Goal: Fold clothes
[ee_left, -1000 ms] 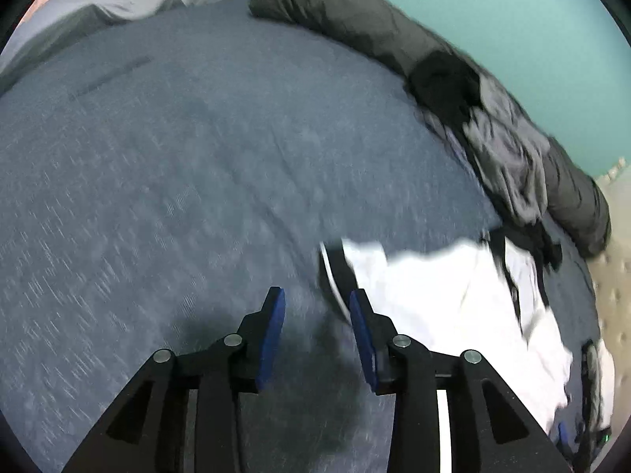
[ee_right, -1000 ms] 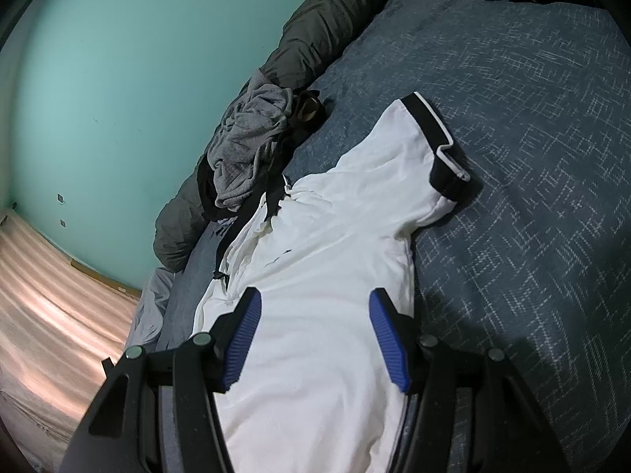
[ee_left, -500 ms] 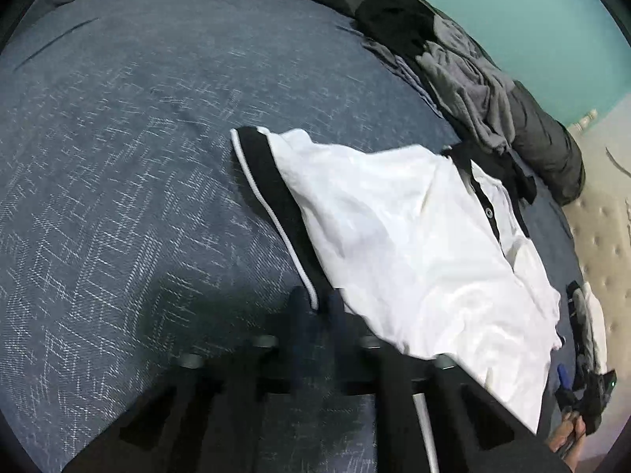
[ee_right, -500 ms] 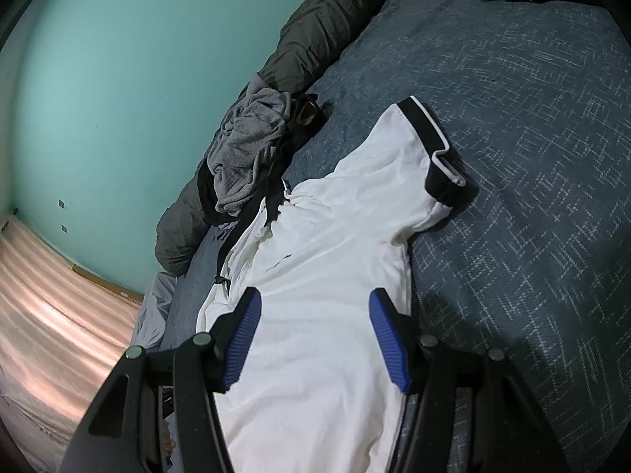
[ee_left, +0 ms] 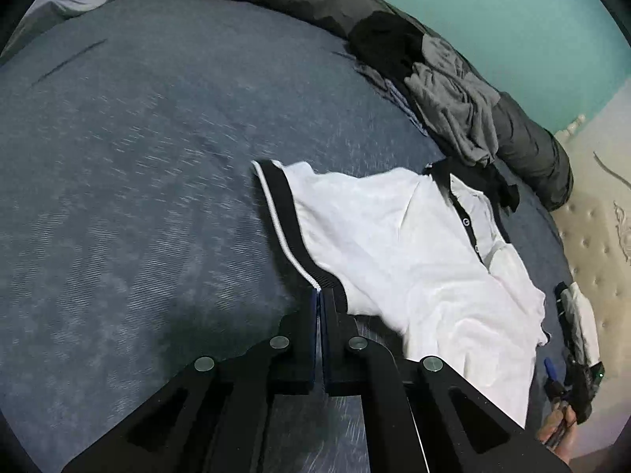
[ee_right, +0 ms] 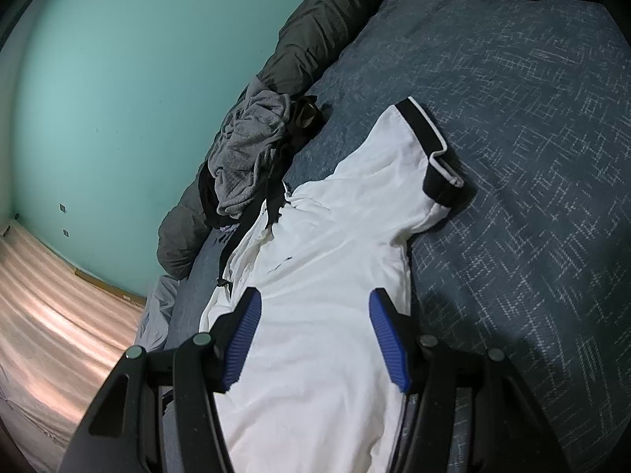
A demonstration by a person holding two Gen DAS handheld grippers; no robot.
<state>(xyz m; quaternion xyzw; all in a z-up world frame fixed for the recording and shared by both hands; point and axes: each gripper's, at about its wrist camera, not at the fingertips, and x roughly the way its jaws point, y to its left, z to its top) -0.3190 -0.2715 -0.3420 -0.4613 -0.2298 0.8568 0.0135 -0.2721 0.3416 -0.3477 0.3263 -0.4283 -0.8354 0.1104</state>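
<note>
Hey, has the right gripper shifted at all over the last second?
No. In the right wrist view the right gripper frames the white shirt and the grey clothes pile exactly as before, jaws open above the shirt.

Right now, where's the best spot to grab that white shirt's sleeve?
At the black cuff, from its open end. It's a thick banded edge lying flat and clear of the shirt's body, so closing jaws can pinch it. The left hand-held gripper is already shut on that cuff's near corner.
</note>
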